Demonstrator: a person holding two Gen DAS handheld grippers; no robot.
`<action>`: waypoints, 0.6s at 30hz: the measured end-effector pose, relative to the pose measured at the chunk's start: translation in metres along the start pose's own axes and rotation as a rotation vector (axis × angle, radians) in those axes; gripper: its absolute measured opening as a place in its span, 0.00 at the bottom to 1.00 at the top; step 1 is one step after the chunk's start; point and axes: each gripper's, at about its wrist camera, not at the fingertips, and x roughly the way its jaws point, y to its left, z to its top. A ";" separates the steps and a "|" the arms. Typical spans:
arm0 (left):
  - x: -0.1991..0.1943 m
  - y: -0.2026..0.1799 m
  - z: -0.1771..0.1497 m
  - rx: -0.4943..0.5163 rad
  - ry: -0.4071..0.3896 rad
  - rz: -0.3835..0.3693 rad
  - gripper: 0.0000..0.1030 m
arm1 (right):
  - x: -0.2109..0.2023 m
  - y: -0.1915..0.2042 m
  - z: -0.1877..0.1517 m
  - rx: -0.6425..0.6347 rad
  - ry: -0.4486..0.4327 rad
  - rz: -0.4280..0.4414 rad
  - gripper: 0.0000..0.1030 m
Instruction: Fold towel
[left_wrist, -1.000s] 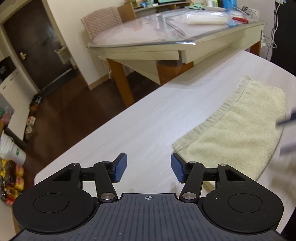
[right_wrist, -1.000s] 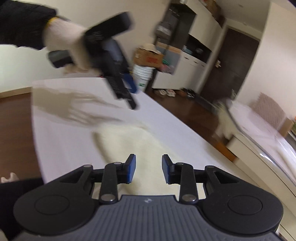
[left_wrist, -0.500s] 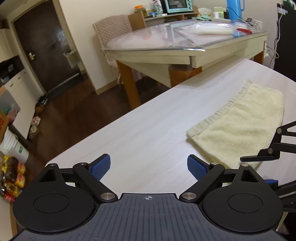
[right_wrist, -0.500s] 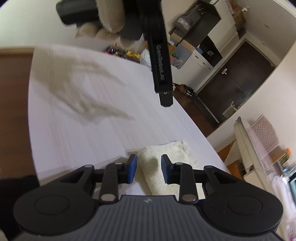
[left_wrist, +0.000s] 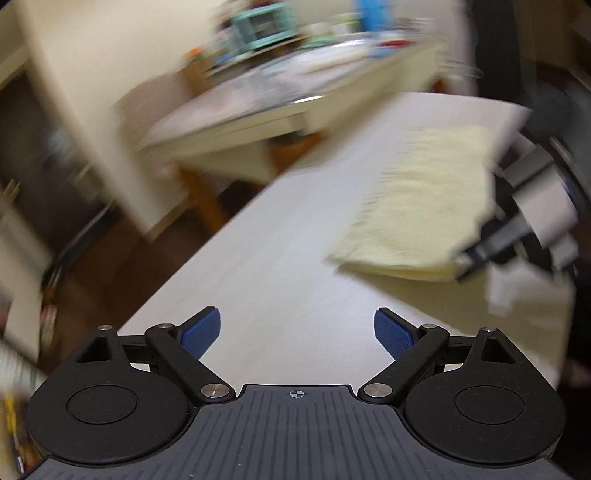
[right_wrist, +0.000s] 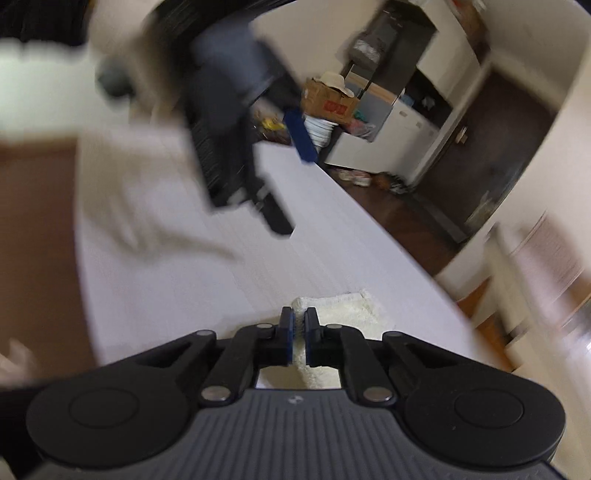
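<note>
Right wrist view: your right gripper (right_wrist: 299, 328) is pinching the cream towel (left_wrist: 424, 206) by its near edge, fingers (right_wrist: 285, 332) nearly together on the fabric. The towel is lying on the white worktop (left_wrist: 280, 258), corner lifting. Your left gripper (left_wrist: 297, 332) is hovering over bare worktop, fingers spread wide, gripping nothing.

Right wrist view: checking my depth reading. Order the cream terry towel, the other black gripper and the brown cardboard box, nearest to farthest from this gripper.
1. Cream terry towel, pinched at the right gripper.
2. Other black gripper, above the table, upper left.
3. Brown cardboard box, far background.
</note>
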 end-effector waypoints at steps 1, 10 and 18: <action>-0.001 -0.009 0.002 0.039 -0.010 -0.011 0.91 | -0.011 -0.010 -0.002 0.046 -0.014 0.045 0.07; 0.008 -0.082 0.021 0.305 -0.058 -0.116 0.81 | -0.077 -0.058 -0.021 0.190 -0.060 0.207 0.06; 0.010 -0.121 0.025 0.490 -0.040 -0.203 0.35 | -0.102 -0.061 -0.040 0.192 -0.041 0.250 0.06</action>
